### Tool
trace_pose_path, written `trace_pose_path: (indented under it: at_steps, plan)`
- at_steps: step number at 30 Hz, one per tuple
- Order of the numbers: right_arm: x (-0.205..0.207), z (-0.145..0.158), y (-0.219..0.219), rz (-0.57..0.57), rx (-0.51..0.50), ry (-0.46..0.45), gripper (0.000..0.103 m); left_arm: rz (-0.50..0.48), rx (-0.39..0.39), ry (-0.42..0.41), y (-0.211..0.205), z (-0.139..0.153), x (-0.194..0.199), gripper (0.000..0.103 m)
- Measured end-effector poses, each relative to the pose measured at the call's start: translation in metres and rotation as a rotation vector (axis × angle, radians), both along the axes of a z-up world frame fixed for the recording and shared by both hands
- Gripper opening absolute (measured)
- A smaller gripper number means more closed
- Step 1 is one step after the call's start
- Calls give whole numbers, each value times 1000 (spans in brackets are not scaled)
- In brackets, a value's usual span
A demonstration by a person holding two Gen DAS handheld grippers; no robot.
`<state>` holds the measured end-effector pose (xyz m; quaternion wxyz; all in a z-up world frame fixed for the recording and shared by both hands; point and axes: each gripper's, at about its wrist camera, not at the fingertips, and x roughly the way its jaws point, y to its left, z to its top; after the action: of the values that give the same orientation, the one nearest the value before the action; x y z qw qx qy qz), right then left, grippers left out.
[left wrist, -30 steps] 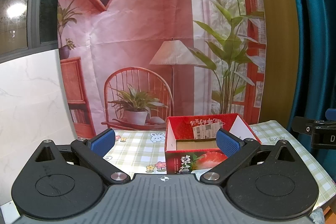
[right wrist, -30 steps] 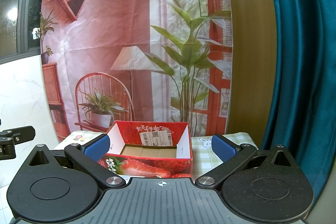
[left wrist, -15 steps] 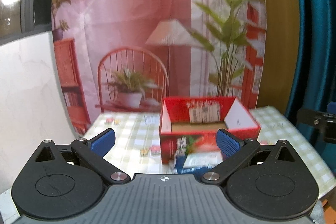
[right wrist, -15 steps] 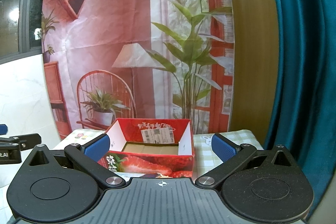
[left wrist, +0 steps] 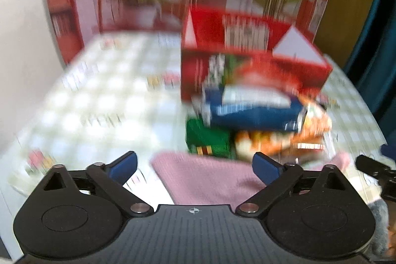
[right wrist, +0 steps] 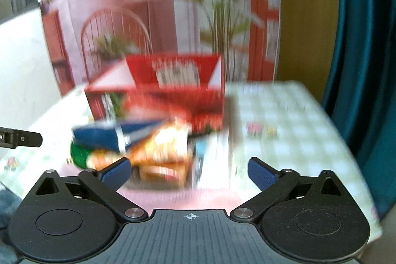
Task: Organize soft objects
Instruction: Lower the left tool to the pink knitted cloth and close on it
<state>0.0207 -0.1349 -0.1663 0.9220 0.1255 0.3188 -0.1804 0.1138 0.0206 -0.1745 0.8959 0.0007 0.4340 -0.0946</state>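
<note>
Both frames blurred. Left gripper (left wrist: 194, 166) fingers spread, closing, nothing pinched; pink cloth (left wrist: 210, 180) lies on counter (left wrist: 104, 100) below gap. Right gripper (right wrist: 188, 171) fingers spread, closing, empty, above snack packets (right wrist: 158, 147). Packets heaped just before red box (right wrist: 173, 93), near pink cloth.

Glossy cardboard box (left wrist: 247, 66), knitted pink cloth (left wrist: 208, 180), shiny plastic snack packets (right wrist: 160, 150).

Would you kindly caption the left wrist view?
Left gripper, jaws closing, above pink knitted cloth before red cardboard box.
</note>
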Motion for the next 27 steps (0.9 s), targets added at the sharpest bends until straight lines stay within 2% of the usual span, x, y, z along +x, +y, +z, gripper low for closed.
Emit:
trace_pose_path:
  at_steps: [3,7,10,13,15,17,20,27]
  plan:
    - [7,-19,-1,26,61,48,84,-2,-36,81,7,-21,9,88]
    - [18,-37,2,48,89,106,83,-6,-67,149,11,-45,21,85]
    - [23,-45,0,33,112,140,83,-49,-133,203,11,-62,28,84]
    - [27,-54,-5,24,135,162,79,-72,-166,260,9,-77,34,82]
    - [29,-59,-5,28,139,168,78,-69,-193,293,11,-88,38,77]
    - [31,-63,-4,33,130,174,78,-65,-234,303,16,-95,41,75]
    - [34,-69,-5,39,137,189,76,-73,-284,306,23,-101,43,67]
    - [40,-79,-5,51,132,211,77,-105,-278,289,18,-106,48,65]
